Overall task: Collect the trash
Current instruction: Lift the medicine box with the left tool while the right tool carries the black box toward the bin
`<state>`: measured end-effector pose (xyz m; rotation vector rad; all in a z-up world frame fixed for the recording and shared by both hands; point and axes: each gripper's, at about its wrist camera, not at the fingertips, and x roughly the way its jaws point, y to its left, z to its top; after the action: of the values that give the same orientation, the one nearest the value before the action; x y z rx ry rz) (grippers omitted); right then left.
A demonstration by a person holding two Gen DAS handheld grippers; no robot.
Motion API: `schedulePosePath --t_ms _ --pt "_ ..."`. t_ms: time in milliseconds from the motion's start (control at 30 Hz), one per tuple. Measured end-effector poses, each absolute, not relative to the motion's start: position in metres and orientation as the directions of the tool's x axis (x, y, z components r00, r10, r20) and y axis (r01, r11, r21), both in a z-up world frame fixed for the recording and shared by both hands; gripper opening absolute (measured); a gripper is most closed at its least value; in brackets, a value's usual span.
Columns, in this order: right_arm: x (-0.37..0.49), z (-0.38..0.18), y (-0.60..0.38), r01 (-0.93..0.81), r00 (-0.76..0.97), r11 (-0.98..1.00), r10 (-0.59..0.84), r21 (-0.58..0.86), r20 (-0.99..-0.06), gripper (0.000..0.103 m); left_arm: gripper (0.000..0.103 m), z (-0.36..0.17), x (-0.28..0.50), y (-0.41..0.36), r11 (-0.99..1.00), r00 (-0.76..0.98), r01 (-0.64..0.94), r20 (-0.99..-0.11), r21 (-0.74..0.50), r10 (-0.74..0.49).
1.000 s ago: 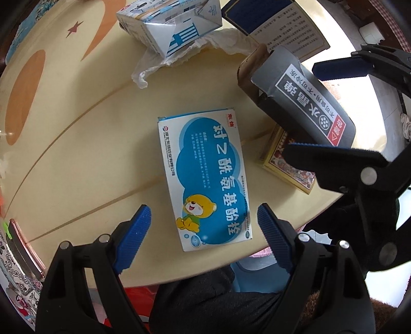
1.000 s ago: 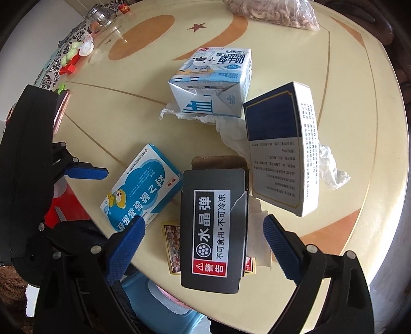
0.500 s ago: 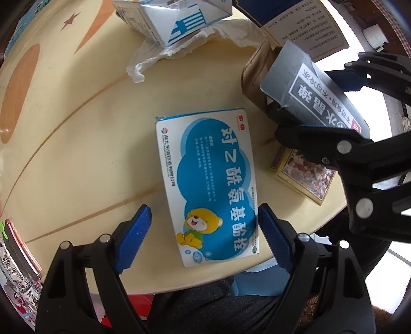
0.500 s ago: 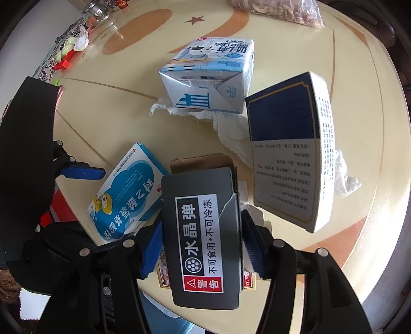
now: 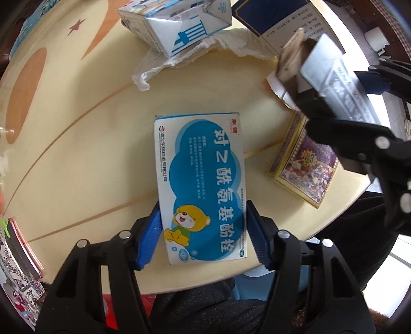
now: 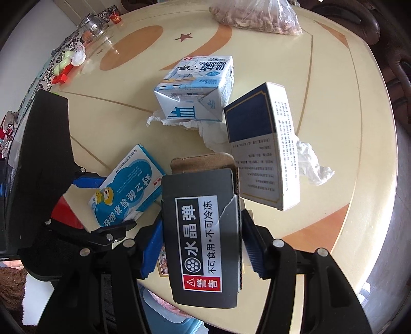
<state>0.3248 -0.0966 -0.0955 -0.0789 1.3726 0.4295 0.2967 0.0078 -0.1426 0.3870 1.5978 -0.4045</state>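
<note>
A blue and white medicine box [image 5: 200, 179] with a cartoon bear lies flat near the table's front edge. My left gripper [image 5: 203, 231] points straight down over it, its jaws closing, and the blue pads [image 5: 151, 231] touch the box's two long sides. My right gripper [image 6: 201, 246] is shut on a black box with a white warning label [image 6: 203, 231] and holds it tilted above the table. In the left wrist view that black box [image 5: 331, 84] shows blurred at the upper right. The blue box [image 6: 125, 190] lies left of it.
A blue and white milk carton [image 6: 197, 87] sits on crumpled tissue [image 5: 179, 56]. A navy and white box [image 6: 262, 154] stands beside it. A small yellow-edged box [image 5: 305, 167] lies at the round table's [image 5: 77, 154] edge. A bag of nuts [image 6: 257, 12] is at the far side.
My left jaws have closed in onto the blue box's sides. My right jaws shut on the black box and lifted it, uncovering the yellow-edged box beneath.
</note>
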Motion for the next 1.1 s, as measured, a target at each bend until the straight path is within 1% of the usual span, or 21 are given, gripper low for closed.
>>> schedulePosePath --t_ms 133,367,633,700,833,1100 --pt "0.315 -0.084 -0.105 -0.33 0.161 0.927 0.243 0.179 -0.957 0.056 0.061 -0.113 0.296 0.02 0.884 -0.029 0.467 -0.999 -0.031 -0.02" --pt "0.299 -0.063 -0.118 -0.302 0.201 0.939 0.231 0.164 -0.952 0.056 0.061 -0.066 0.276 0.03 0.893 0.069 0.451 -0.997 -0.002 -0.037" --pt "0.259 -0.013 -0.125 -0.304 0.283 0.942 0.231 0.142 -0.931 0.056 0.061 -0.011 0.235 0.05 0.893 0.188 0.448 -0.98 0.034 -0.057" --pt "0.247 -0.001 -0.122 -0.313 0.302 0.94 0.231 0.133 -0.925 0.056 0.061 -0.01 0.218 0.047 0.888 0.214 0.456 -0.975 0.049 -0.056" --pt "0.22 0.016 -0.117 -0.325 0.33 0.938 0.232 0.121 -0.915 0.056 0.061 0.015 0.202 0.043 0.882 0.252 0.466 -0.966 0.069 -0.058" --pt "0.166 0.02 -0.109 -0.343 0.335 0.931 0.242 0.122 -0.911 0.056 0.061 0.019 0.151 0.044 0.864 0.285 0.496 -0.956 0.081 -0.074"
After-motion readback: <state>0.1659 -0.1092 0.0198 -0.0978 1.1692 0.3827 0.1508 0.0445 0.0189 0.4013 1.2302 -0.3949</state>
